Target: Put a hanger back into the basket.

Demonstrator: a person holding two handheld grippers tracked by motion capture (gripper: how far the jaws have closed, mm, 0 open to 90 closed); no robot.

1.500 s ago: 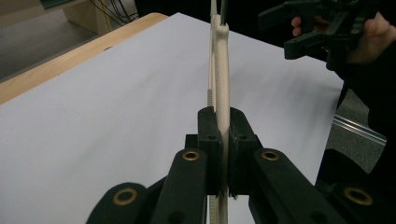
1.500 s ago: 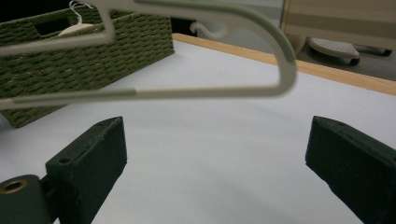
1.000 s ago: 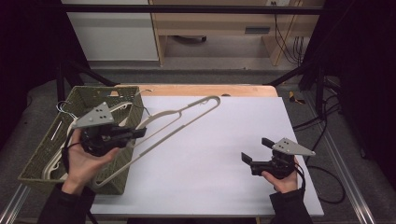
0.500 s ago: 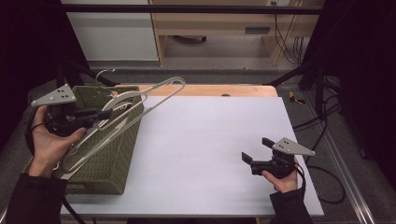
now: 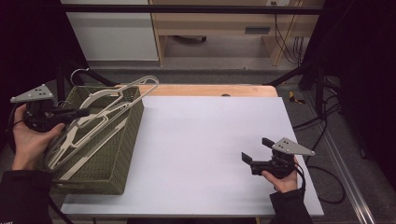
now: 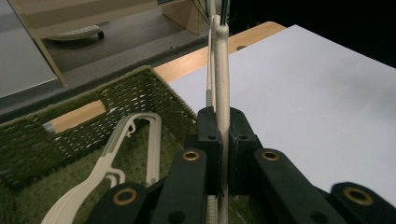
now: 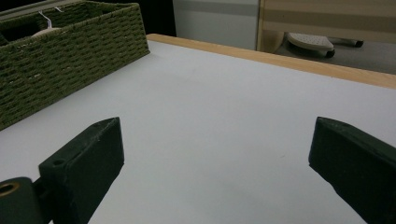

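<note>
My left gripper (image 5: 83, 112) is shut on a cream plastic hanger (image 5: 148, 84), which slants over the green woven basket (image 5: 116, 154) at the table's left. In the left gripper view the jaws (image 6: 222, 119) pinch the hanger's thin bar (image 6: 220, 65), which runs up and away from them. Another cream hanger (image 6: 116, 158) lies inside the basket (image 6: 154, 93) below. My right gripper (image 5: 255, 149) rests low over the white table (image 5: 210, 140) at the front right. Its jaws (image 7: 217, 154) stand wide open with nothing between them.
A metal hook (image 5: 77, 73) sticks up at the basket's far left corner. A wooden strip (image 5: 210, 90) edges the table's far side. Cables (image 5: 322, 121) hang off the right side. The basket's side wall (image 7: 70, 51) stands far left of the right gripper.
The left hand has carried the hanger to the left, from above the table's edge to over the basket. The right gripper has stayed where it was.
</note>
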